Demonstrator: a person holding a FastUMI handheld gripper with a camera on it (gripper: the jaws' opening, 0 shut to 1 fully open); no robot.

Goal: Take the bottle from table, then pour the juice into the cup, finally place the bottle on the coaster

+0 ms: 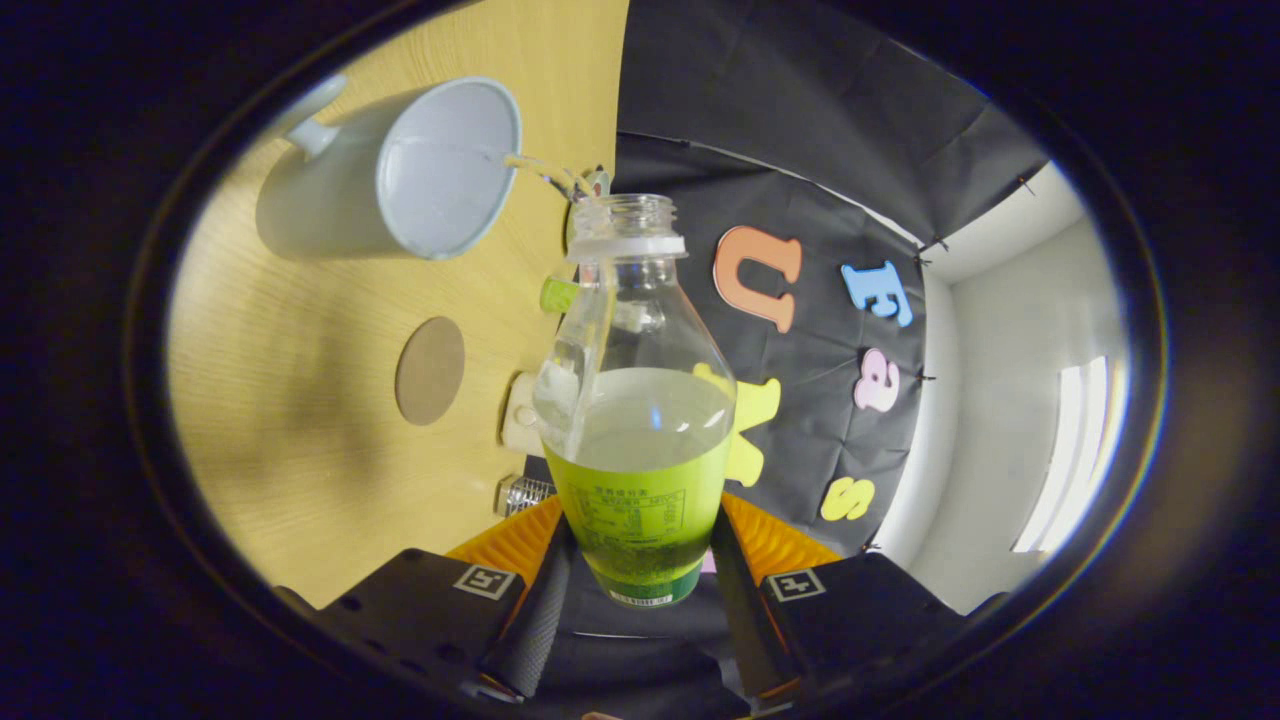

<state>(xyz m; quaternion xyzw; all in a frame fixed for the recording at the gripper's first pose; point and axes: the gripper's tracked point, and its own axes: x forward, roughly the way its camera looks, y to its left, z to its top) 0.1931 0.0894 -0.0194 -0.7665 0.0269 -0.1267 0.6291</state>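
- The gripper is clamped on the bottle, centre frame, both fingers pressing its sides.
- Juice streams from its open neck into the cup, upper left.
- The coaster lies on the table, below the cup.

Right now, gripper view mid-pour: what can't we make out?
- Liquid level in the cup: its inside is pale and glary.
- Base of the bottle: hidden low between the fingers; the gripper is shut on it.
- Small items past the coaster, by the table edge: the bottle partly covers them, too small to identify.
- Label text: too small.
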